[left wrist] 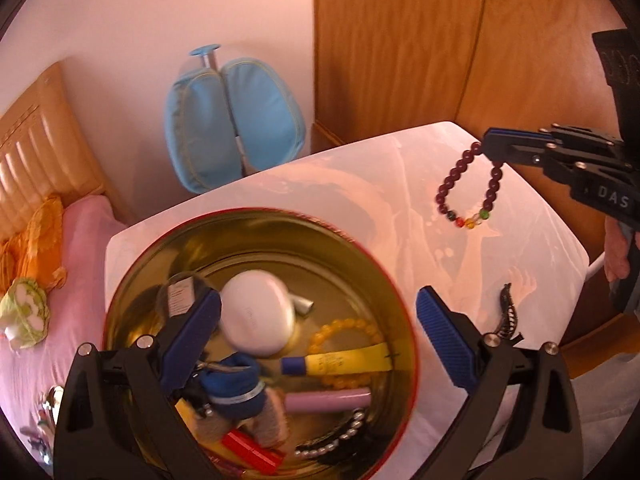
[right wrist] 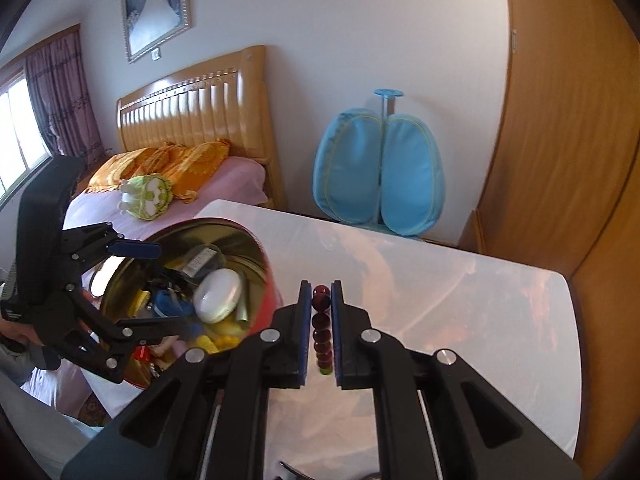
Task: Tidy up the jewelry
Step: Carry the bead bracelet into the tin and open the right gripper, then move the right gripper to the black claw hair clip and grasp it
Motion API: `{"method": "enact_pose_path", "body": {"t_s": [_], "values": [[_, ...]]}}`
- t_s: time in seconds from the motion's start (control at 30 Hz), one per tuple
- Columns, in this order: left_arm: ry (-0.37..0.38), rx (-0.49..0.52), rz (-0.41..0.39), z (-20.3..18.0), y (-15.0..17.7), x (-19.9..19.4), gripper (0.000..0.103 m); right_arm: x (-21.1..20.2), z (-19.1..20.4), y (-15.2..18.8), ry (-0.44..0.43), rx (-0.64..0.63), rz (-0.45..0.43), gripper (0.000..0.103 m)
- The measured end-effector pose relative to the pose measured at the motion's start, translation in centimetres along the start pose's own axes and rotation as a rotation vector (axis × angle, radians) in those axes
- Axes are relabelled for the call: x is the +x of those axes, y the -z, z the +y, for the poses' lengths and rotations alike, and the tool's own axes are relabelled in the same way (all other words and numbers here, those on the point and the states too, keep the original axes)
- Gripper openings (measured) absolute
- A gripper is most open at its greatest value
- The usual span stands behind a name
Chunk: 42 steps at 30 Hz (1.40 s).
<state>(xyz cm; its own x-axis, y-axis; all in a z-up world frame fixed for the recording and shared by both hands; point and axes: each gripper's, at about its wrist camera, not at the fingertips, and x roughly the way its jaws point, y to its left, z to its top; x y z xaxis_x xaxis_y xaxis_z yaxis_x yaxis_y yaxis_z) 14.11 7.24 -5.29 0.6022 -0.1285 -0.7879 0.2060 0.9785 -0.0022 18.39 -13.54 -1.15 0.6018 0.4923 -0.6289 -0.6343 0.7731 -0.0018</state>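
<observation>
The left tongs (left wrist: 320, 336) are spread empty over the gold-lined round tin (left wrist: 132, 280), at 7 o'clock on the white worktop (left wrist: 360, 184); its blurred contents are hard to identify. At 2 o'clock, the dark-red bead bracelet (left wrist: 450, 184) is pinched in the right tongs (left wrist: 486, 148), dangling clear, presumably for the tin

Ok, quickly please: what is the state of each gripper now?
Left gripper: open, holding nothing, over the tin.
Right gripper: shut on the bracelet, which hangs above the table.

Black tool (right wrist: 321, 330), blue pads (left wrist: 444, 336)
</observation>
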Motion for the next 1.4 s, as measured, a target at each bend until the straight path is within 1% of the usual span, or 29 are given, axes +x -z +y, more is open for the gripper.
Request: {"method": "enact_pose_path", "body": {"t_s": [0.17, 0.33, 0.5, 0.7, 0.73, 0.77, 0.8, 0.87, 0.97, 1.07, 1.23, 1.3, 1.4], "values": [[-0.092, -0.094, 0.05, 4.8, 3.5, -1.1, 0.095, 2.1, 5.2, -1.7, -0.099, -0.097, 0.006, 0.011], [-0.115, -0.163, 0.079, 7.0, 6.3, -1.6, 0.095, 5.6, 9.4, -1.2, -0.182, -0.165, 0.089, 0.011], [-0.104, -0.19, 0.09, 7.2, 7.8, -1.7, 0.095, 9.3, 12.3, 1.1, -0.199, -0.228, 0.209, 0.011], [-0.093, -0.201, 0.092, 7.4, 8.6, -1.7, 0.095, 11.3, 13.1, 3.1, -0.183, -0.245, 0.307, 0.011], [-0.091, -0.201, 0.091, 7.5, 8.7, -1.7, 0.095, 11.5, 13.1, 3.4, -0.176, -0.248, 0.318, 0.013], [-0.09, -0.201, 0.091, 7.5, 8.7, -1.7, 0.095, 11.4, 13.1, 3.5, -0.165, -0.249, 0.317, 0.019], [-0.089, -0.202, 0.089, 7.5, 8.7, -1.7, 0.095, 11.3, 13.0, 3.5, -0.158, -0.245, 0.314, 0.038], [-0.086, -0.2, 0.086, 7.5, 8.5, -1.7, 0.095, 10.8, 12.8, 3.3, -0.149, -0.239, 0.292, 0.062], [-0.078, -0.187, 0.082, 7.3, 8.2, -1.6, 0.095, 10.0, 12.4, 3.0, -0.13, -0.243, 0.253, 0.065], [-0.065, -0.166, 0.077, 6.6, 7.7, -1.4, 0.095, 9.4, 11.6, 2.8, -0.103, -0.231, 0.235, 0.072], [-0.021, -0.116, 0.06, 5.1, 6.3, -1.2, 0.095, 8.3, 9.6, 2.9, -0.043, -0.182, 0.217, 0.089], [0.0, -0.089, 0.057, 4.1, 5.7, -1.0, 0.095, 7.7, 8.6, 3.2, -0.017, -0.159, 0.213, 0.092], [0.041, -0.043, 0.052, 2.5, 4.7, -0.5, 0.095, 6.5, 7.0, 3.7, 0.037, -0.12, 0.201, 0.093]]}}
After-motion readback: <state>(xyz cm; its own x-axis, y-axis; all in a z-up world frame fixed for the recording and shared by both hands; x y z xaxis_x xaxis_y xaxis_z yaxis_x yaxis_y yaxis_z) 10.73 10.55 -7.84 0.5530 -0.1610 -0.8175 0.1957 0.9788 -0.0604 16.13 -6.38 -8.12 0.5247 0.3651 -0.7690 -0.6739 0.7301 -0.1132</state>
